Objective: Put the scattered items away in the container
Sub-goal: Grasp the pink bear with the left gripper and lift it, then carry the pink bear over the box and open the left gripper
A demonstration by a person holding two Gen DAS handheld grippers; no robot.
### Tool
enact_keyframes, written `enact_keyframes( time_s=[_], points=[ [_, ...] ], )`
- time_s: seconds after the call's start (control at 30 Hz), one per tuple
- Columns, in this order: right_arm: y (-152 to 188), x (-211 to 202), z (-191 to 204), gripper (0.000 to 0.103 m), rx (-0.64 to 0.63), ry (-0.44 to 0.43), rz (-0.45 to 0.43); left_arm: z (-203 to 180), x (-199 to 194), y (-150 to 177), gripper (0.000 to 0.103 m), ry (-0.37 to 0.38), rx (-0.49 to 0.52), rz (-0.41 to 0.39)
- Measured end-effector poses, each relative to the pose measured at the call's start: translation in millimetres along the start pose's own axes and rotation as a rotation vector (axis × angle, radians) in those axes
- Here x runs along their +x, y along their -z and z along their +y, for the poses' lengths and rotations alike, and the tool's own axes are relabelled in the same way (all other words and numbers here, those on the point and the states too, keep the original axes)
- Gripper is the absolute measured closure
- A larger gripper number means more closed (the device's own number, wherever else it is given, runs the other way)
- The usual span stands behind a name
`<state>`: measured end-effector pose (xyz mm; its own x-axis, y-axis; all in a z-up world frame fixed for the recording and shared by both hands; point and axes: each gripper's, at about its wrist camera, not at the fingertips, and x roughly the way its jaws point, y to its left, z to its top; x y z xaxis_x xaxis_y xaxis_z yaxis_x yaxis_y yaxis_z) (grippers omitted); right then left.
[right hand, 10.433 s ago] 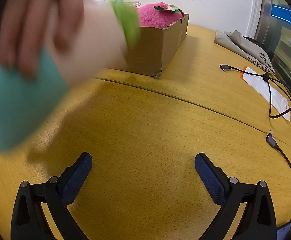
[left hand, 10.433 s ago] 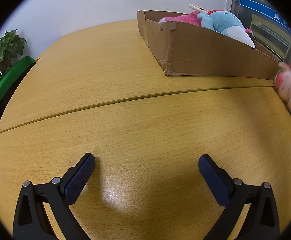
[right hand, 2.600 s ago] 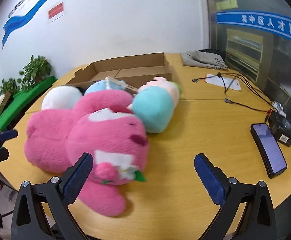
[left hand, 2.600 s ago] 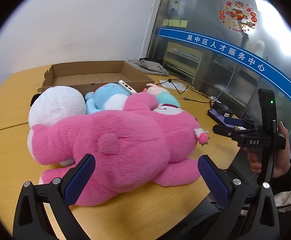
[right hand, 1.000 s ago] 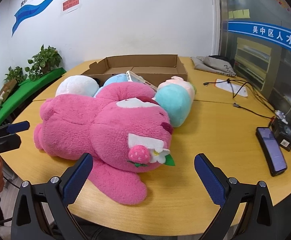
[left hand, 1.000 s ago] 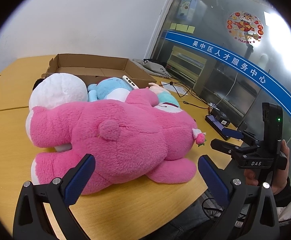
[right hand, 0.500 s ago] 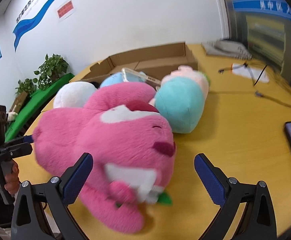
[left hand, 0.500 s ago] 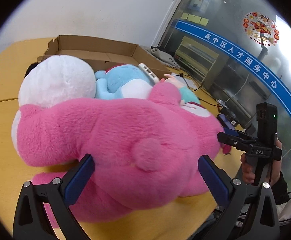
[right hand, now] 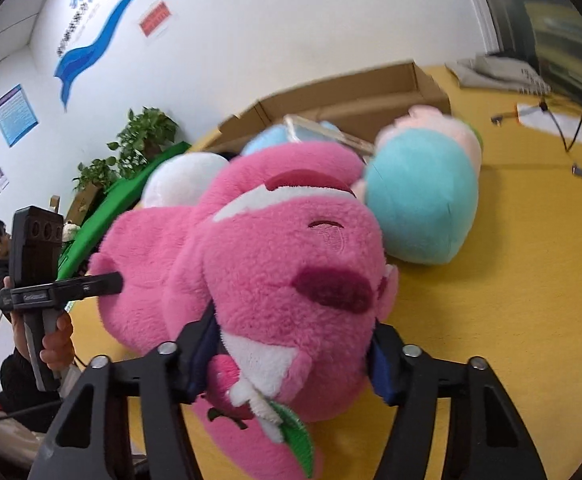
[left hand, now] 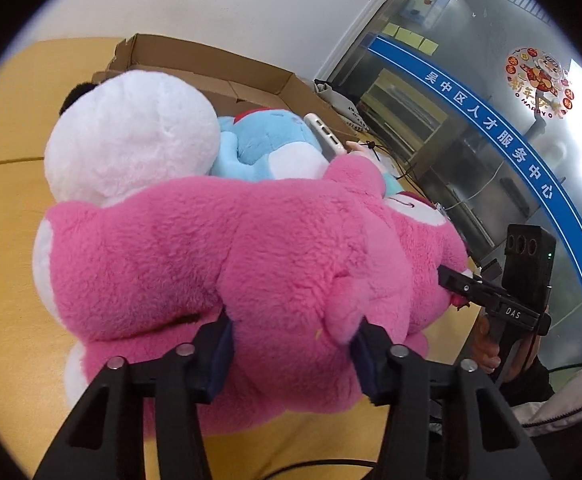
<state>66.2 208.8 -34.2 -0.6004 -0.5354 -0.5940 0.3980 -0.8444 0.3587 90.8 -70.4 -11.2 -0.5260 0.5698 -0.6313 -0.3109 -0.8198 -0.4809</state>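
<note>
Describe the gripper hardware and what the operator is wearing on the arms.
Both the left gripper and right gripper have black skeletal frames with silver bolts and dark blue ribbed pads. The right gripper's black body carries white lettering, a boxy module and a green LED. Sleeves are black.

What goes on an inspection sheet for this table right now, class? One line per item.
Surface: wooden table, mostly bare at the right.
Job's things: pink bear, white toy, blue toy, teal toy; cardboard box behind them.
Clutter: phone on the toys; paper.
Grippers: left gripper and right gripper have just been closing on the bear.
Cables: black leads.
Surroundings: plants, glass wall.
</note>
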Motion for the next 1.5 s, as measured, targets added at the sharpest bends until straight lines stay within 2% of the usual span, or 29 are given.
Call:
enact_keyframes(
  time_s=[0.1,0.23,0.43,0.6,0.73,0.83,0.9,1.0,1.1,1.17,1.23,1.27,1.33,1.5],
  points=[
    [-11.8,-18.4,13.8,0.040,-0.038,0.002,-0.046,-15.4,-14.3,-6.5,0.057,-0.004,0.019,-0.032],
    [-41.7,-37.4,23.8,0.041,-0.062,-0.024,-0.110,-36.4,-36.5,-36.3,0.057,-0.016,0.073,-0.110],
    [-120.8,-31.6,17.9,0.041,-0.084,-0.036,-0.191,-36.3,-32.3,-124.4,0.057,-0.040,0.178,-0.207],
    [-210.5,-9.4,5.8,0.041,-0.102,-0.021,-0.257,-9.4,-1.4,-220.0,0.057,-0.040,0.216,-0.247],
    [-280.1,19.3,-10.4,0.041,-0.089,-0.021,-0.284,-2.7,19.4,-291.8,0.057,-0.043,0.236,-0.262],
    [-330.1,52.1,-32.9,0.041,-0.066,-0.008,-0.297,6.3,46.3,-336.5,0.057,-0.049,0.231,-0.239],
    [-354.5,76.9,-49.7,0.041,-0.055,0.011,-0.291,17.1,81.3,-367.9,0.057,-0.069,0.224,-0.205],
    [-384.1,129.9,-87.8,0.041,-0.004,0.055,-0.247,43.7,134.9,-394.1,0.057,-0.075,0.175,-0.140],
    [-387.9,189.5,-130.1,0.041,0.062,0.099,-0.149,98.1,202.5,-406.1,0.057,-0.073,0.070,-0.013],
    [-373.7,223.7,-157.5,0.041,0.121,0.128,-0.065,128.8,248.9,-399.7,0.060,-0.078,0.007,0.085],
    [-356.2,258.7,-183.4,0.041,0.176,0.181,0.032,156.2,297.2,-384.2,0.068,-0.098,-0.055,0.188],
    [-348.6,271.6,-192.6,0.041,0.188,0.207,0.072,162.6,313.2,-377.7,0.068,-0.078,-0.063,0.205],
    [-335.0,285.7,-205.0,0.040,0.200,0.255,0.116,164.5,319.4,-376.8,0.067,-0.063,-0.057,0.176],
    [-341.4,282.8,-211.8,0.036,0.217,0.249,0.080,168.7,316.0,-389.3,0.065,-0.075,-0.044,0.164]
  ],
)
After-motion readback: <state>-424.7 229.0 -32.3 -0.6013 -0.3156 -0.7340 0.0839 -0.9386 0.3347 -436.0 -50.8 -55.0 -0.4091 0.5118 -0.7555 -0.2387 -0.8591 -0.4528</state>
